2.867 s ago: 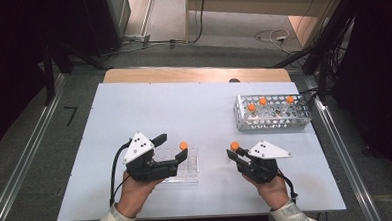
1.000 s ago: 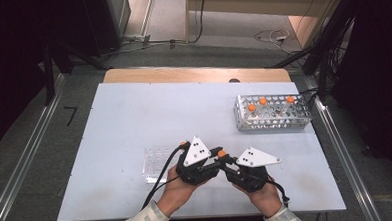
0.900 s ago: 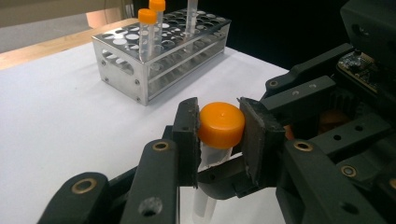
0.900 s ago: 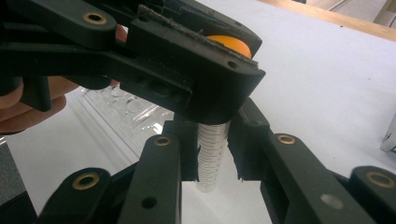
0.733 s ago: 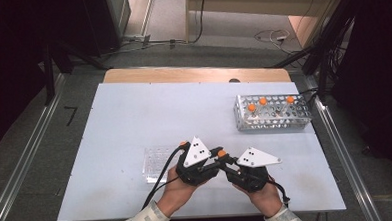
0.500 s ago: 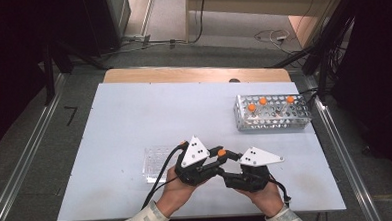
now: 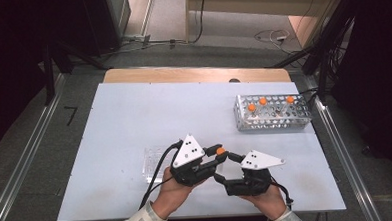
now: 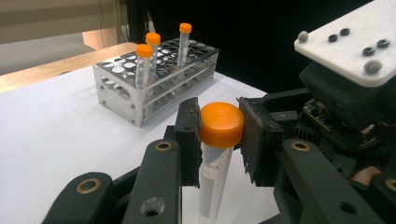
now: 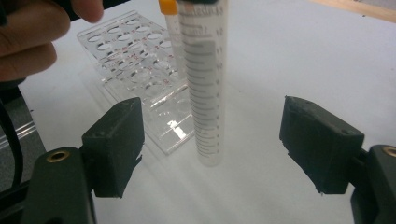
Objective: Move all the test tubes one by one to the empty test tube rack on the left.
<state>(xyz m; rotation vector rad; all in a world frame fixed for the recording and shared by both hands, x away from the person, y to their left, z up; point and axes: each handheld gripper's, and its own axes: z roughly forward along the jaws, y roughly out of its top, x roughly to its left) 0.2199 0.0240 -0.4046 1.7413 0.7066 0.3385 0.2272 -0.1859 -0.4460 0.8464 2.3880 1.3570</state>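
A clear graduated tube point(image 9: 201, 93) with an orange cap point(image 8: 221, 122) hangs upright just above the white table. My left gripper point(image 8: 219, 140) is shut on the cap, one pad on each side. In the high view that cap point(image 7: 220, 151) sits at the left gripper's point(image 7: 219, 154) tips, near the table's front middle. My right gripper point(image 9: 210, 140) faces the tube's lower half. Its jaws have just been opening and now stand wide on both sides of the tube without touching it. From above, the right gripper point(image 7: 225, 168) lies just right of the left one.
A clear plastic rack point(image 7: 154, 165) lies left of the hands; a thinner orange-capped tube point(image 9: 166, 7) shows above the clear rack point(image 9: 135, 60). A metal rack point(image 7: 272, 118) with three orange-capped tubes stands at the back right. The table's far edge is a wooden strip point(image 7: 197, 74).
The right gripper's jaws have spread apart off the tube, which stays hanging from the left gripper's grip on its cap. Both hands have kept almost in place.
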